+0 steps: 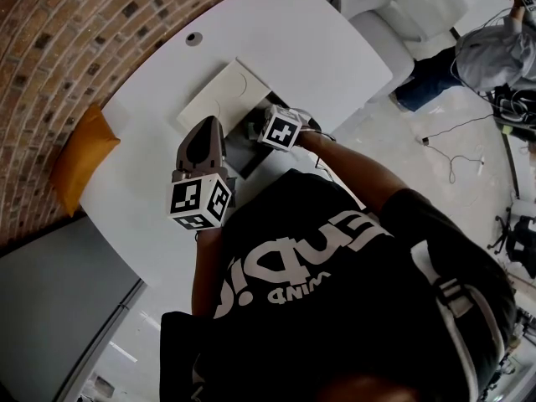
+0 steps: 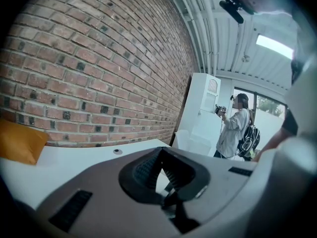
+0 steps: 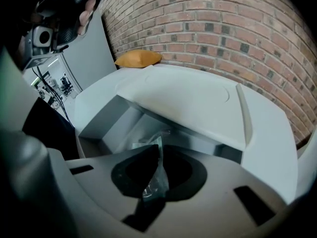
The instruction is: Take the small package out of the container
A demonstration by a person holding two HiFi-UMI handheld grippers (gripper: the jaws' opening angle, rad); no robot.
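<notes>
a: what's the right tool (image 3: 156,157) doing?
b: pinched shut on the small clear package (image 3: 154,180), lower centre of its view, the open grey container (image 3: 99,123) behind it on the white desk (image 1: 276,32).
a: left tool (image 2: 161,170)?
b: jaws apart, empty, above the desk.

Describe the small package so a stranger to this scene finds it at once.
On the white table beside the brick wall stands an open grey container with a white lid. At its opening, the right hand-held gripper pinches the small package: a clear, crinkled plastic bag, the only see-through thing there.
</notes>
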